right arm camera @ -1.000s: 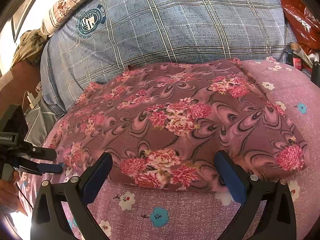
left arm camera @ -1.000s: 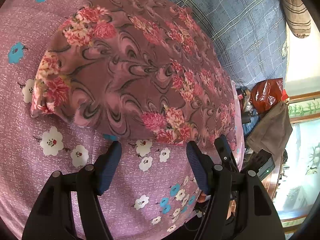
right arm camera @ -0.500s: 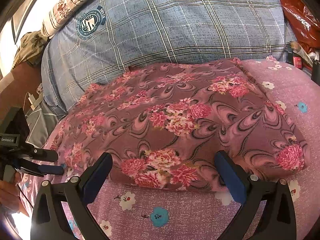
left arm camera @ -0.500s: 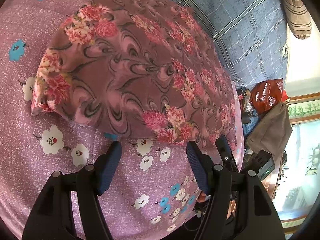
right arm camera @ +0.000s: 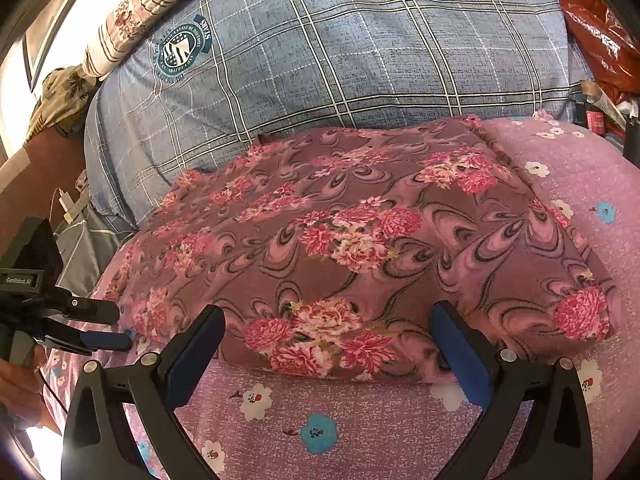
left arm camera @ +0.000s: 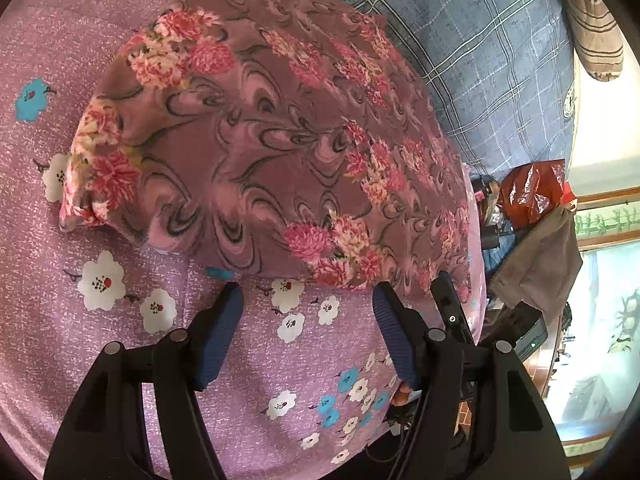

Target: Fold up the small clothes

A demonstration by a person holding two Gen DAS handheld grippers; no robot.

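A folded floral garment (left arm camera: 272,136), brown-pink with red flowers, lies flat on the pink flowered bedsheet (left arm camera: 120,320). It also shows in the right wrist view (right arm camera: 360,240). My left gripper (left arm camera: 308,312) is open and empty, its tips just short of the garment's near edge. My right gripper (right arm camera: 328,328) is open wide and empty, its jaws standing at the garment's near edge, one on each side of a flower patch. The left gripper also shows at the left edge of the right wrist view (right arm camera: 100,328), near the garment's left end.
A blue plaid quilt (right arm camera: 360,48) lies behind the garment. A striped pillow (right arm camera: 132,20) sits at the back. A red plastic bag (left arm camera: 532,192) and a grey cloth (left arm camera: 536,264) stand beyond the bed's edge.
Both grippers stay open. The left view has drifted slightly, the garment sitting a little lower in frame. The right gripper has barely moved.
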